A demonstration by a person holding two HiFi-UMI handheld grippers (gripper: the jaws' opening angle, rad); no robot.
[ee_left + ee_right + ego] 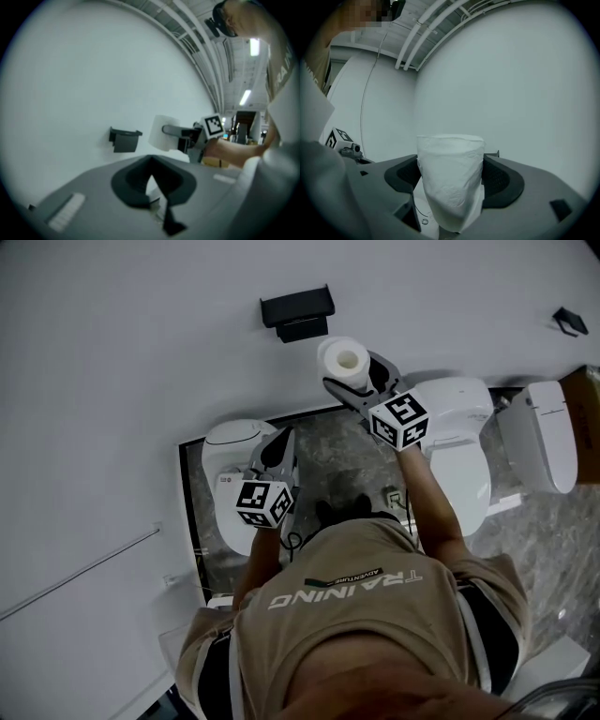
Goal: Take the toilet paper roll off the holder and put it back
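The left gripper waits low, jaws pressed together on nothing, out of the way. Farther up, the right gripper squeezes the toilet paper roll by its sides, off the holder on the wall just beyond.

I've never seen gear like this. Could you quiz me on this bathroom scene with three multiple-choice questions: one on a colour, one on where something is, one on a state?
1. The holder is: A black, B white, C red.
2. The roll is: A on the holder, B in the right gripper, C on the floor.
3. The left gripper is: A shut on the roll, B shut and empty, C wide open.

Answers: 1 A, it shows dark against the white wall. 2 B, the jaws press its two sides. 3 B, its jaws meet with nothing between them.
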